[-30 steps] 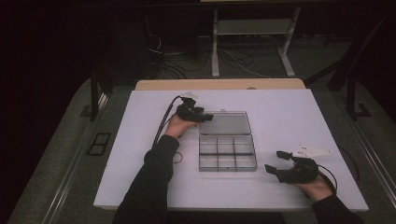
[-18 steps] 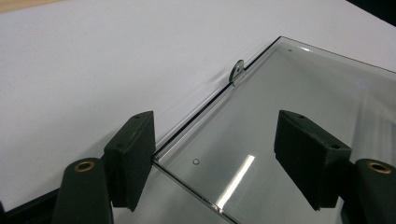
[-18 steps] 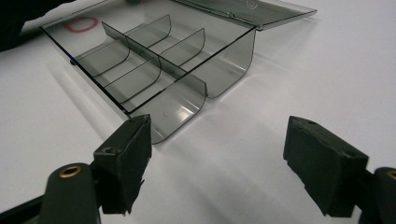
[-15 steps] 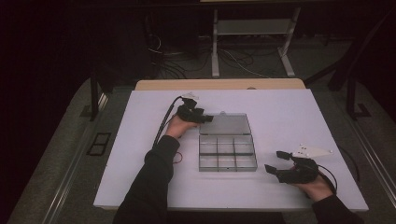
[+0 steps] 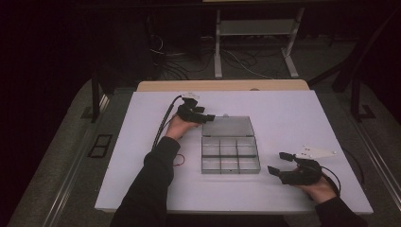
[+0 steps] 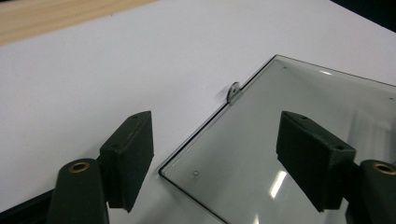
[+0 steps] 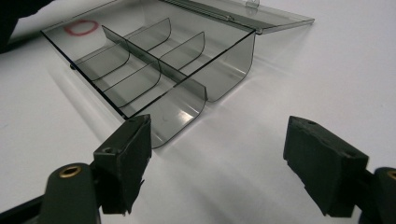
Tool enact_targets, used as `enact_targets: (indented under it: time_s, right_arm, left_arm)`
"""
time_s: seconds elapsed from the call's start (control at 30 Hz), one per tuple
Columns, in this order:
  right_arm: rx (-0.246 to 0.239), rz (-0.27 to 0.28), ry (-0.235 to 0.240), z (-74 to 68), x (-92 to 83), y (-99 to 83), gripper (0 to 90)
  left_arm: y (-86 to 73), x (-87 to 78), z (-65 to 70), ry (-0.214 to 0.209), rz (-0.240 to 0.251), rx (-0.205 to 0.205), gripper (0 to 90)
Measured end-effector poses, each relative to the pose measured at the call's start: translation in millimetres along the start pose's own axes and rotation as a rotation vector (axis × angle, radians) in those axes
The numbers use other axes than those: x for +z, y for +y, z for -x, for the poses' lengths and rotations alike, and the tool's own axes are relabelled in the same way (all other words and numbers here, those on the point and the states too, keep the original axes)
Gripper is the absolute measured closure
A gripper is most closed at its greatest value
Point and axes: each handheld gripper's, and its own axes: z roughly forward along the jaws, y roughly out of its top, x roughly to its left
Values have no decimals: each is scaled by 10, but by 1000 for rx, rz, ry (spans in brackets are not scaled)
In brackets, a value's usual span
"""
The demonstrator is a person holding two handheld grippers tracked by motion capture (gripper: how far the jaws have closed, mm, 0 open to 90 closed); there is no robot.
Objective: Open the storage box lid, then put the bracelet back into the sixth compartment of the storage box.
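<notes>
The left hand-held gripper (image 5: 204, 113) stands with its jaws apart, just opened a little further, straddling the near corner of the flat smoked-clear plastic lid (image 6: 299, 154) without pinching it. That lid lies folded back on the white worktop (image 5: 142, 142), hinged to the clear plastic compartment box (image 5: 230, 155) at mid-worktop. To swing it shut, I would bite the lid's edge squarely beside the small latch tab (image 6: 233, 90), then lift in an arc. The right hand-held gripper (image 5: 279, 163) waits wide and empty beside the box; it could steady the tray.
</notes>
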Motion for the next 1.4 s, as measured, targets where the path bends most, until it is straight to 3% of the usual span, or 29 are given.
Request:
enact_targets:
  time_s: [0.6, 0.8, 1.0, 1.13, 1.4]
  right_arm:
    - [-10, 7, 10, 2, 4, 15, 230]
    - [-4, 6, 11, 5, 0, 5, 230]
    - [-13, 13, 11, -4, -12, 10, 230]
    - [-10, 9, 10, -1, -6, 8, 230]
    - [-12, 23, 6, -12, -27, 16, 230]
  left_arm:
    - [-15, -401, 295, 19, 16, 82, 242]
    - [-81, -538, 364, 35, 23, 87, 241]
    - [-198, -734, 450, 51, 41, 98, 238]
    - [-345, -860, 513, 85, 49, 103, 238]
    - [-612, -1019, 592, 130, 18, 92, 246]
